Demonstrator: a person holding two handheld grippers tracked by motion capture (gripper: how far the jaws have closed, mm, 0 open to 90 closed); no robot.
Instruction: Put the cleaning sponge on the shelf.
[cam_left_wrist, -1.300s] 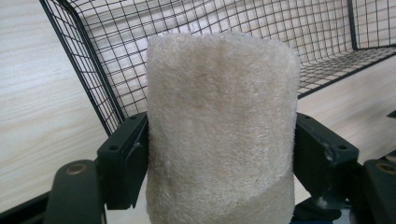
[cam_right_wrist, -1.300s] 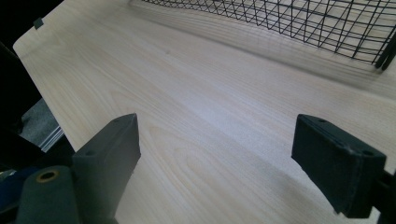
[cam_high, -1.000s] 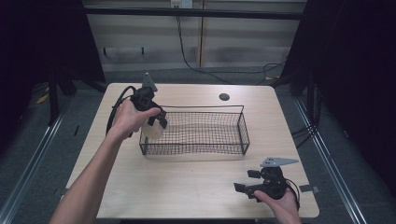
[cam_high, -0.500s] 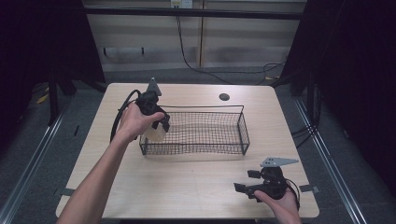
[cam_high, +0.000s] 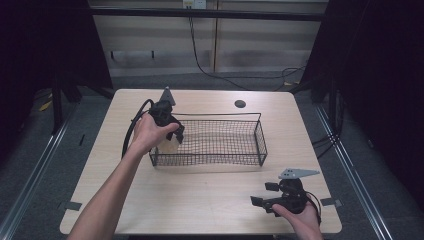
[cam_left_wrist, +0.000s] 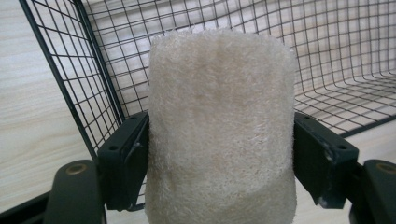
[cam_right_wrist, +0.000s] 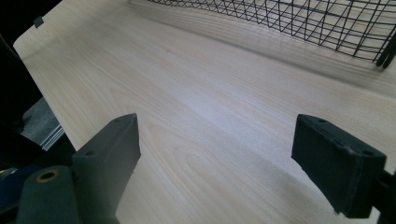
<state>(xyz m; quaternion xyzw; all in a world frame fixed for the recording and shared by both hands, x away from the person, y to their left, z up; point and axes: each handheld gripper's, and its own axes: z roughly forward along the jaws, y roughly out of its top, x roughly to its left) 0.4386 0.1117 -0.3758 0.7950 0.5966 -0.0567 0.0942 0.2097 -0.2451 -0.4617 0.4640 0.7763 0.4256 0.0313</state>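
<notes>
Left gripper (cam_left_wrist: 222, 158) is squeezing a fuzzy cream-white roll of soft cloth (cam_left_wrist: 222, 126), and I can see both black jaws pressed flat on its two sides in the left gripper view. That roll stands up straight between the jaws. Behind it I see the thin black wires of the wire basket (cam_left_wrist: 336, 70), and the near corner of the basket is just beside the roll on one side.

From the high view, my left hand (cam_high: 147, 134) holds its gripper at the left end of the long black wire basket (cam_high: 215, 140). The roll (cam_high: 169, 146) shows as a pale shape right at that end wall. I cannot tell if it sits inside the basket or just outside it. The basket rests near the middle of the light wooden table (cam_high: 200, 195).

My right gripper (cam_high: 262, 194) is down at the near right corner of the table, well apart from the basket. In the right gripper view its jaws are spread wide with nothing between them, and bare wood lies under them. The basket's edge (cam_right_wrist: 299, 23) is up at the top of that view.

A small dark round spot (cam_high: 240, 104) lies on the far side of the table.
</notes>
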